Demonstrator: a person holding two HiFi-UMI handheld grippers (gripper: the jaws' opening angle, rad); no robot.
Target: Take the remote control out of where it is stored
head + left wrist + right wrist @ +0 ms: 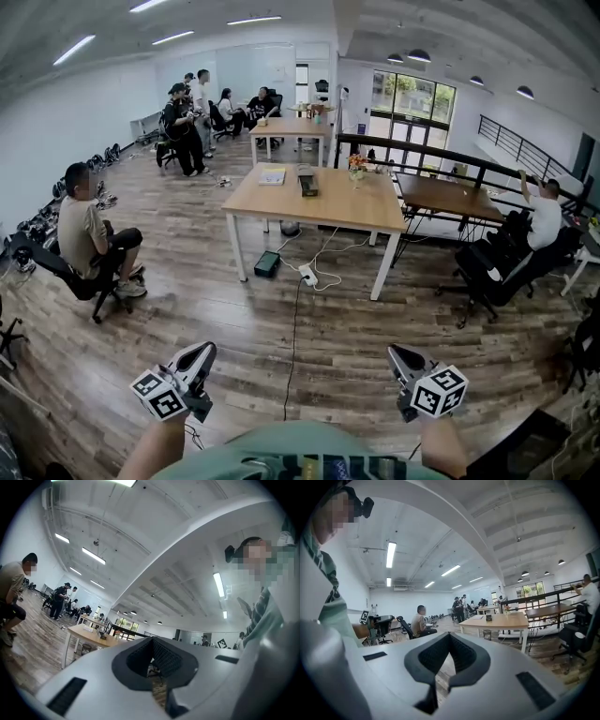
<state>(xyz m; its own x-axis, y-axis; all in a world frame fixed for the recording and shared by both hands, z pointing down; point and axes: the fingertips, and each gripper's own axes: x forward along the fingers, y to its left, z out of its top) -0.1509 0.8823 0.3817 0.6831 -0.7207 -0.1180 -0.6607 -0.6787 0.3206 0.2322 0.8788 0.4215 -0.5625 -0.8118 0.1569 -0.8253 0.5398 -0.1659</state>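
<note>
No remote control can be made out in any view. A light wooden table (328,208) stands a few steps ahead, with a small dark box (307,183), a flat booklet (272,175) and a flower pot (355,166) on it. My left gripper (200,355) is held low at the lower left, jaws shut and empty (151,641). Level with it at the lower right, my right gripper (397,357) is also shut, with nothing between its pads (449,635). Both point over bare wooden floor towards the table (501,619), far short of it.
A seated person (89,234) is at the left, another in an office chair (530,234) at the right, a group (187,117) at the back. A cable and power strip (307,276) and a black box (267,263) lie under the table. A dark desk (450,195) and railing (422,150) stand beyond.
</note>
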